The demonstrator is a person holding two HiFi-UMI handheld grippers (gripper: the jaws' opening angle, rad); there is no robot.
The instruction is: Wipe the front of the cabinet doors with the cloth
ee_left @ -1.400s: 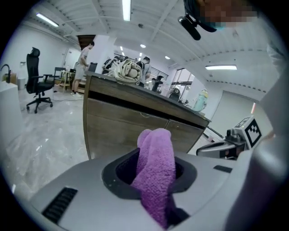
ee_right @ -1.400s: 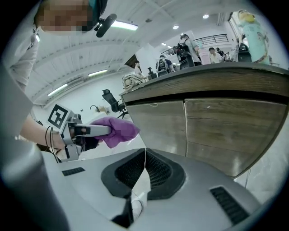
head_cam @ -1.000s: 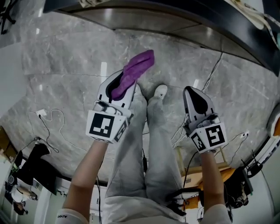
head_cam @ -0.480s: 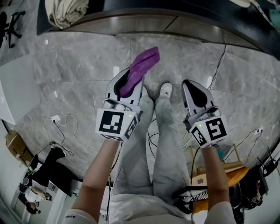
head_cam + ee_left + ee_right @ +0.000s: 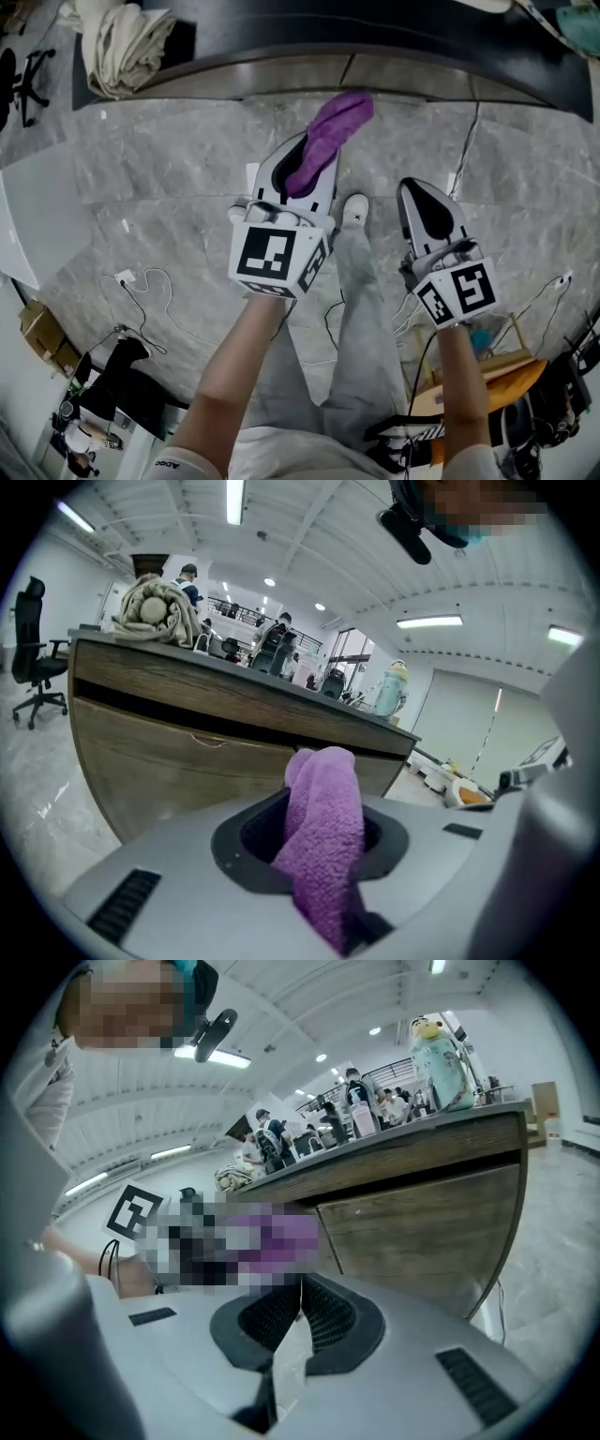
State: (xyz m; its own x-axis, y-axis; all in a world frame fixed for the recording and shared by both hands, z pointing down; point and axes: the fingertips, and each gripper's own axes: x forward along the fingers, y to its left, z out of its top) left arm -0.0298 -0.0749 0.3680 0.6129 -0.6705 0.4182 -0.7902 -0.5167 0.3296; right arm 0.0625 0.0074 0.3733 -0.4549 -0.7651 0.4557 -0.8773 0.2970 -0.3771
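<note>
My left gripper (image 5: 314, 155) is shut on a purple cloth (image 5: 334, 129), which hangs out past the jaw tips toward the cabinet front (image 5: 234, 71) at the top of the head view. The left gripper view has the cloth (image 5: 323, 827) pinched in the left gripper (image 5: 319, 850), with the brown wooden cabinet doors (image 5: 159, 752) a short way beyond it and apart from it. To the right my right gripper (image 5: 419, 199) is shut with nothing in it. Its jaws (image 5: 298, 1326) meet in a line, and a cabinet door (image 5: 422, 1222) stands ahead of them.
A beige bundle of fabric (image 5: 122, 42) lies on the counter's left end. Cables (image 5: 141, 281) trail over the grey marble floor. The person's legs and white shoe (image 5: 352, 208) are between the grippers. An office chair (image 5: 33, 639) stands left of the cabinet. A pale bottle (image 5: 441, 1054) is on the counter.
Both grippers have moved forward toward the cabinet. The left one has carried the purple cloth closer to the cabinet front, still held. The right gripper stays shut and empty.
</note>
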